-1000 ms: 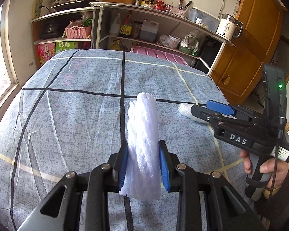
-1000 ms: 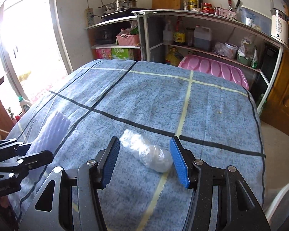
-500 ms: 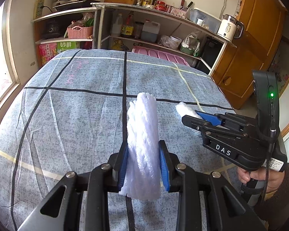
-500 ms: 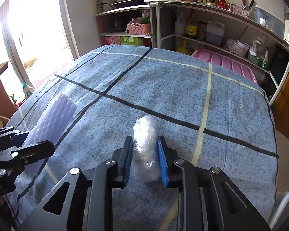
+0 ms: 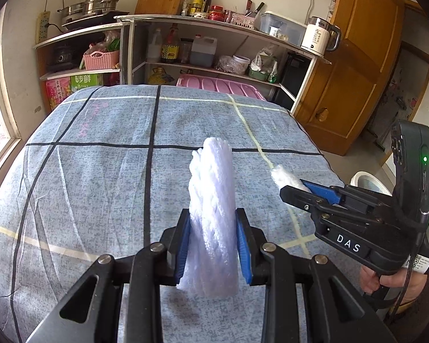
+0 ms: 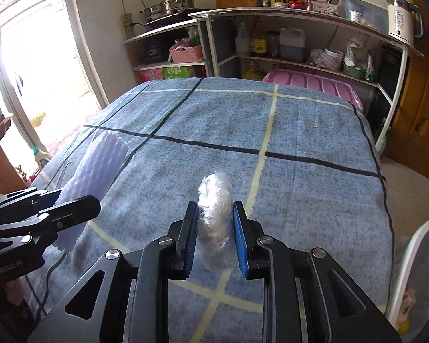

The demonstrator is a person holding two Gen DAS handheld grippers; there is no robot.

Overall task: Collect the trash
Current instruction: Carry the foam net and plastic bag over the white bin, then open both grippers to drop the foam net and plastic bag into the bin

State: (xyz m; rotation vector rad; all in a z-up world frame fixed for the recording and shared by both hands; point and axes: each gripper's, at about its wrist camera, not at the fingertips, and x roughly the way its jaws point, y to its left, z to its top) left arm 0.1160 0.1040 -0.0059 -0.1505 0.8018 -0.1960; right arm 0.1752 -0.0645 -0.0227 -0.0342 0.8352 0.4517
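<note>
Blue checked cloth [image 5: 100,171] covers a table, with kitchen shelves [image 5: 214,45] and a wooden door [image 5: 357,57] behind its far edge. From the left wrist view, the left gripper [image 5: 213,243] clamps a white foam net sleeve [image 5: 211,214] between its blue pads, the sleeve standing up past the fingertips. Toward the table's right edge, the right gripper [image 5: 296,187] pinches a crumpled clear plastic wad [image 5: 283,177].

From the right wrist view, the same cloth [image 6: 300,143] fills the frame. The right gripper [image 6: 214,228] has just been closing and now squeezes the plastic wad [image 6: 214,208] between its pads, above the cloth. Near the left edge, the left gripper [image 6: 63,204] holds the foam sleeve [image 6: 97,168]. A white bin rim [image 6: 409,251] shows beyond the right edge.
</note>
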